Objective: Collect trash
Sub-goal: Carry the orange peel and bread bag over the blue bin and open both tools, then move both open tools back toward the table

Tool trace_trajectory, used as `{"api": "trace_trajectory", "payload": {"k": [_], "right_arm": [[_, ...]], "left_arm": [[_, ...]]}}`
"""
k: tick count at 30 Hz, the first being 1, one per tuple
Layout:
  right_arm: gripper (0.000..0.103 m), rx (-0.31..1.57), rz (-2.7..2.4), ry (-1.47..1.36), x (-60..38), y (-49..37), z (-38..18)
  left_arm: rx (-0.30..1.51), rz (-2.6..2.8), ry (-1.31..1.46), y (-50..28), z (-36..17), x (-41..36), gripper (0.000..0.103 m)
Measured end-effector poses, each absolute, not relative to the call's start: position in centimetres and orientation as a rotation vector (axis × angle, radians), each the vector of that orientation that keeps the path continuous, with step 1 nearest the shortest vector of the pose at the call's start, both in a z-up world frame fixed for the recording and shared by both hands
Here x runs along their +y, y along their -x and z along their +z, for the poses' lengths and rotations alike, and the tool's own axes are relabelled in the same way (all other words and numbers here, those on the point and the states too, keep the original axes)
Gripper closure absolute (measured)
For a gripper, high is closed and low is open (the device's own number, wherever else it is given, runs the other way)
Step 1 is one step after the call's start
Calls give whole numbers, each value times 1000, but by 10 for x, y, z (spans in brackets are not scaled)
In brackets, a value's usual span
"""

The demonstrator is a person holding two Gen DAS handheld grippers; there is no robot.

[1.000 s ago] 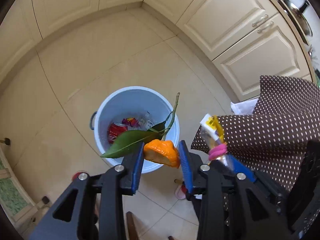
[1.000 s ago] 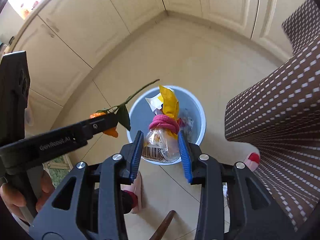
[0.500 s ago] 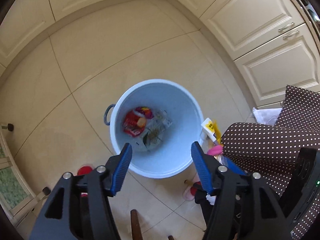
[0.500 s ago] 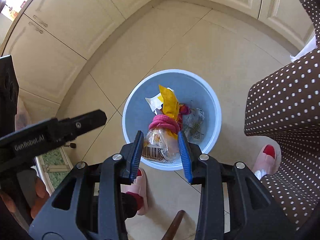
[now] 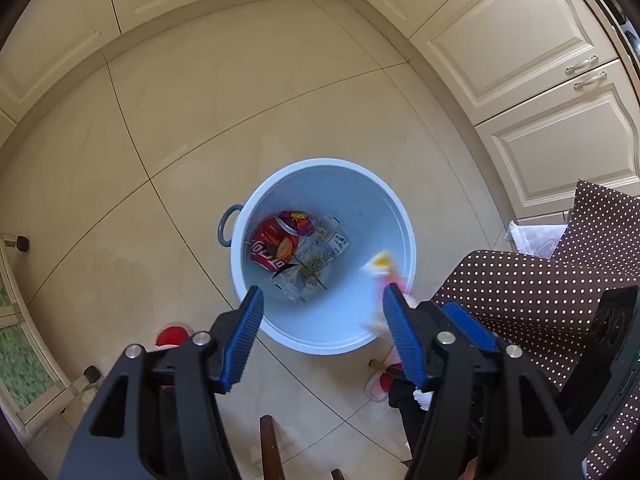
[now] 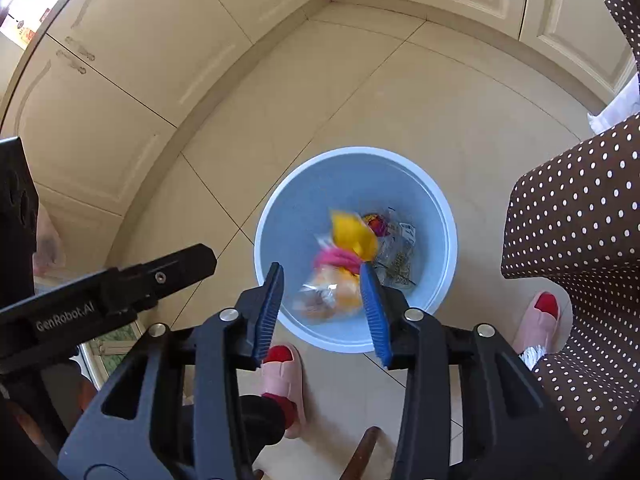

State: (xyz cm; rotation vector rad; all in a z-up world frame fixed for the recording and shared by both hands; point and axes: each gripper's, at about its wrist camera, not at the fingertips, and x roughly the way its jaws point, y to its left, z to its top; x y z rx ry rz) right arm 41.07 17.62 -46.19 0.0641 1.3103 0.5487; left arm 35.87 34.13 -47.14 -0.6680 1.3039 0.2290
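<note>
A light blue bin (image 5: 360, 208) stands on the tiled floor below both grippers. In it lie a crushed red can (image 5: 272, 248), a clear printed wrapper (image 5: 320, 256) and an orange peel bit. My left gripper (image 5: 322, 292) hangs open over the bin's near rim, with nothing between its pads. My right gripper (image 6: 320, 270) is over the bin (image 6: 320, 200) and its jaws are opening. A blurred trash bundle (image 6: 340, 280), a clear bag with pink and yellow pieces, drops between them, clear of the left pad. One black finger of the left gripper (image 6: 192, 260) shows at the left.
Cream cabinets (image 5: 500, 40) line the walls around the floor corner. The person's pink slippers (image 6: 280, 376) stand right by the bin's near side, and a brown polka-dot garment (image 6: 580, 220) hangs at the right. A wooden stick (image 5: 270, 440) pokes up from below.
The left gripper let the orange peel and leaf fall into the bin and stands open. Both grippers sank closer to the bin. The right jaws parted and the bundle is slipping down.
</note>
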Motion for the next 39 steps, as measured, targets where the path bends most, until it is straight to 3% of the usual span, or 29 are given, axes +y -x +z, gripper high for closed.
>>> {"api": "trace_trajectory", "payload": {"k": [10,17,24,32,39], "right_arm": [[61,1291,549,-48,173,-405,-444],[61,1193,544,-31,149,-386,-385],[60,993,543,-23,108,-343,-290],[55,702,447,-75,10,-275,-165],[52,568,308,-138,-93,-228,-114]], "left_arm": [[1289,233,640,-356,-462,345,42],[1203,232,647,-335,-426,342,42],[1058,164,651,-310,-345,309,42],[894,-20,512,-288,-225,216,39],[803,-194,337,-273,-148,104,38]]}}
